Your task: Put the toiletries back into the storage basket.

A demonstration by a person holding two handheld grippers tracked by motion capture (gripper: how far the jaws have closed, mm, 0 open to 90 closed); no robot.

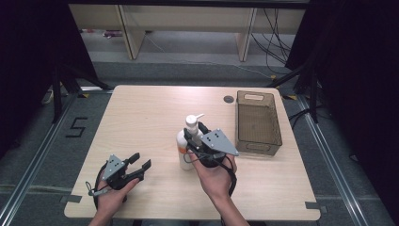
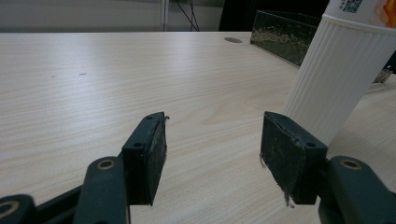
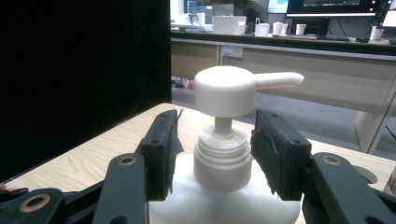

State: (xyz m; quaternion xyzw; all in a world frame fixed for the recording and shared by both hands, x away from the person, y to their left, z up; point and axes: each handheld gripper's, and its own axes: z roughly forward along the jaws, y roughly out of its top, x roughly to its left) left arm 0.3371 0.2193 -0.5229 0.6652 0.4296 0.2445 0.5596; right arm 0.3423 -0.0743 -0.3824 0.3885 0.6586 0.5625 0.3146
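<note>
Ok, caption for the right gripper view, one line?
Right gripper, jaws open, straddles the collar of a white pump bottle standing on the wooden table.

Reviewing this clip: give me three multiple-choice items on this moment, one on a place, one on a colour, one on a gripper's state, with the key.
1. Where is the bin?
A. right of the pump bottle
B. left of it
C. on the floor

2. What colour is the pump head?
A. blue
B. white
C. red

3. The left gripper is:
A. shut on the bottle
B. shut on nothing
C. open

Key: A, the high view shows the bin toward the table's right edge; B, the right gripper view shows it white; C, bare table shows between its jaws.
</note>
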